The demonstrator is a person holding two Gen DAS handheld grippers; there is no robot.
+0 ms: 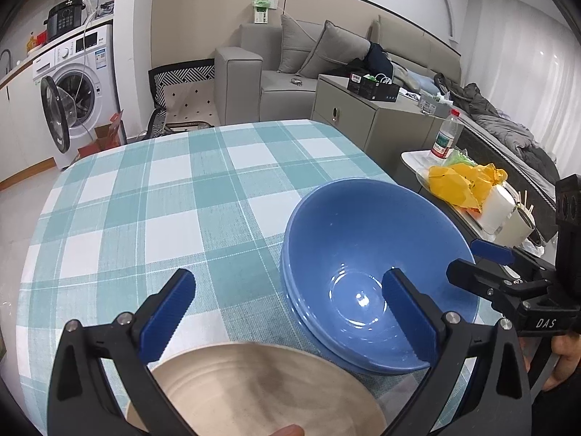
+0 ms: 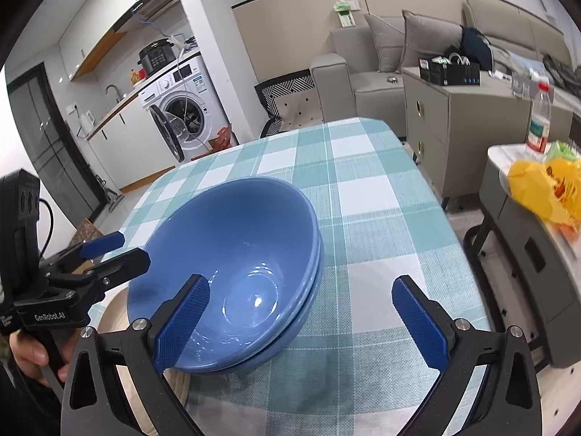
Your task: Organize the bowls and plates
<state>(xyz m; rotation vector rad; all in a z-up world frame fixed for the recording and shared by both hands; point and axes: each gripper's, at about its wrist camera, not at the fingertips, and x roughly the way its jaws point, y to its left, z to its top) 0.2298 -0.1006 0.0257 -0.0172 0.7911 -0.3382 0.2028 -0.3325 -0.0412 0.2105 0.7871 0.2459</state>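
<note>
nearest the left gripper (image 1: 288,312) lies a beige plate (image 1: 254,385), low in the left wrist view and just beside the blue bowls (image 1: 363,254), which sit nested one inside the other on the checked tablecloth (image 1: 145,200). the stacking looks done: bowls together, plate alongside, both tools let go. in my judgement the step in hand is the release after placing, and the next move calls for backing both tools clear without nudging the stack, or else taking up the plate.

the left gripper's jaws stand spread wide, holding nothing; its right finger hangs over the bowl's hollow, and whether it touches i cannot tell. the right gripper (image 2: 301,321) is likewise wide and empty, its left finger over the bowls' near rim. farther off, a sofa (image 1: 276,72).
</note>
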